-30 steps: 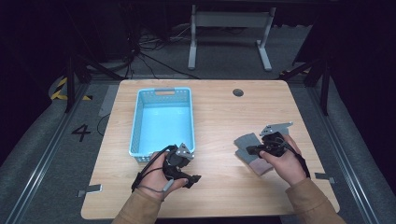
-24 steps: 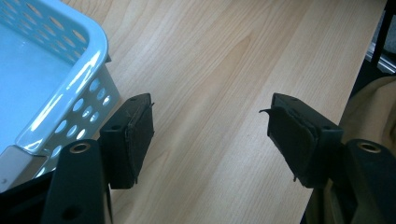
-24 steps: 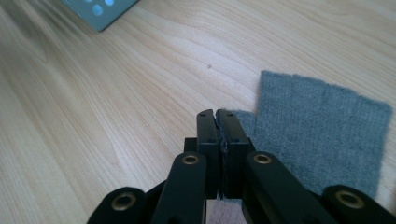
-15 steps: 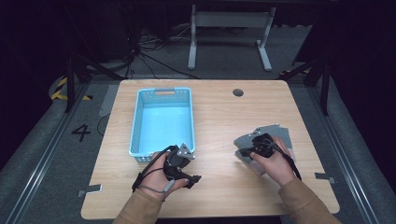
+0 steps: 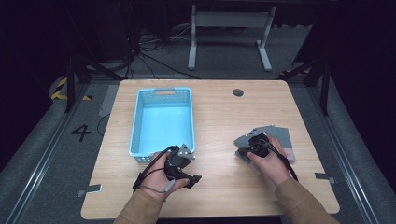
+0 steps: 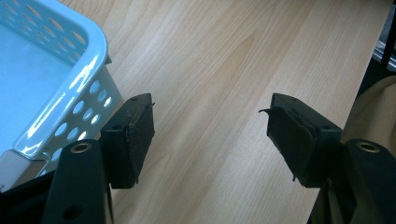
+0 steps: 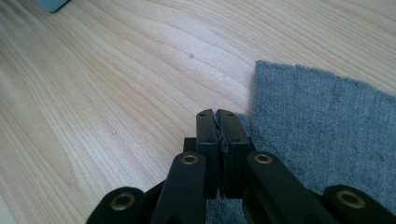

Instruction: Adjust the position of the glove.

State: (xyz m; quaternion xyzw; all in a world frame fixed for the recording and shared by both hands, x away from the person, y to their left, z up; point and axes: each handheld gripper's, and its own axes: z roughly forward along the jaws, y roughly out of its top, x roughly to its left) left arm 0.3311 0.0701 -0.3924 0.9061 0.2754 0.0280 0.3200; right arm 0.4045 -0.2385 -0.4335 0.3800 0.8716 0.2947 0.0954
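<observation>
Right hand-held gripper: we see our right hand-held gripper (image 7: 217, 114) with its jaws pressed together, tips at the near edge of the grey cloth (image 7: 322, 135); whether a fold of fabric sits between the pads we cannot tell
Grey cloth: it lies flat on the desk (image 5: 219, 116) at our right, under and beside the right hand (image 5: 268, 158), well apart from the basket
Left hand-held gripper: our left hand-held gripper (image 6: 210, 135) stands wide with nothing but bare wood between its pads, resting just beside the near corner of the blue basket (image 6: 56, 88)
Blue basket: it sits at our left on the desk, with nothing in the part of its floor we can see
Step in hand: we judge that we are taking hold of the cloth's edge with the right jaws
Doing it well: we should make sure the jaws bite into fabric and not just wood, then lift slowly so that the cloth does not slip out
Hard to make out: in the high view our hand covers much of the cloth, and a paler patch at its far side is too small to name
</observation>
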